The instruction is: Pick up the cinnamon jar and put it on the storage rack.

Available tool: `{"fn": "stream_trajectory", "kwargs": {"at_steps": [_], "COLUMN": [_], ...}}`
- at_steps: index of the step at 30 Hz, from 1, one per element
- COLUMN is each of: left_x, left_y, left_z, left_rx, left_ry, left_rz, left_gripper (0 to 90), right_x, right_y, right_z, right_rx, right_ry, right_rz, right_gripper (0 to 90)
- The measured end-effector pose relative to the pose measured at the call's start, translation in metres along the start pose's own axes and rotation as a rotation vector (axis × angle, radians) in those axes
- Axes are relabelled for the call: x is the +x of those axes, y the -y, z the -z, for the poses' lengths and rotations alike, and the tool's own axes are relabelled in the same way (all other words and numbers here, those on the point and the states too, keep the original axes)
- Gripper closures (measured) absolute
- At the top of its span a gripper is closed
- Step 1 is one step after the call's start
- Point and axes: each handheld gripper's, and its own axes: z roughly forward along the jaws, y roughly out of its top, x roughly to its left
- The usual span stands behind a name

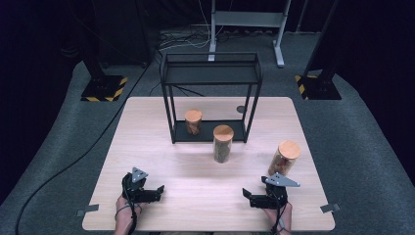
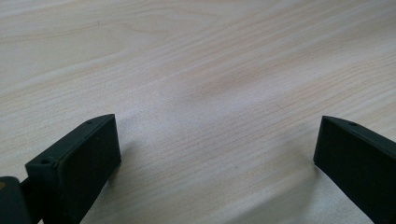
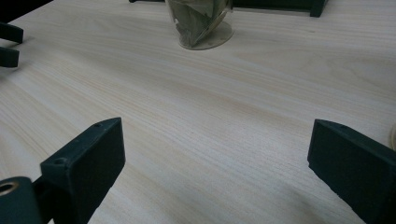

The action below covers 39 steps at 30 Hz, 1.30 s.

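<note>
Near the table's (image 1: 205, 215) front edge, two wide-spread claws (image 1: 161, 188) (image 1: 244, 192)

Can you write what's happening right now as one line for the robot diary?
left hand-held gripper: open, empty | right hand-held gripper: open, empty | three jars: one on rack, two on table

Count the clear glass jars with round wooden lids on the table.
3: one jar on the black metal rack's bottom shelf, one just in front of the rack, one by the right gripper.
</note>
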Motion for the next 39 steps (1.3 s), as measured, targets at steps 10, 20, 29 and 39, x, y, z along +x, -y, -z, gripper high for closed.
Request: {"fn": "stream_trajectory", "kwargs": {"at_steps": [10,20,29,39], "left_x": [-0.0015,-0.0015,-0.0014,-0.0008], "left_y": [-0.0005,-0.0007,-0.0008,-0.001], "left_z": [-0.001,-0.0013,-0.0014,-0.0017], "left_rx": [0.006,0.006,0.006,0.004], "left_ry": [-0.011,-0.013,-0.017,-0.015], "left_rz": [-0.014,-0.011,-0.007,-0.007], "left_gripper": [0.0,0.0,0.0,0.0], "right_x": [0.0005,0.0006,0.0001,0.0008], "right_y": [-0.0002,-0.0002,-0.0003,0.0002], "right_z": [-0.0006,-0.0006,-0.0006,0.0003], "right_rx": [0.004,0.004,0.006,-0.007], "right_ry": [0.002,0.002,0.002,0.007], "right_rz": [0.005,0.005,-0.001,0.007], "right_gripper": [3.4,3.4,3.4,3.4]}}
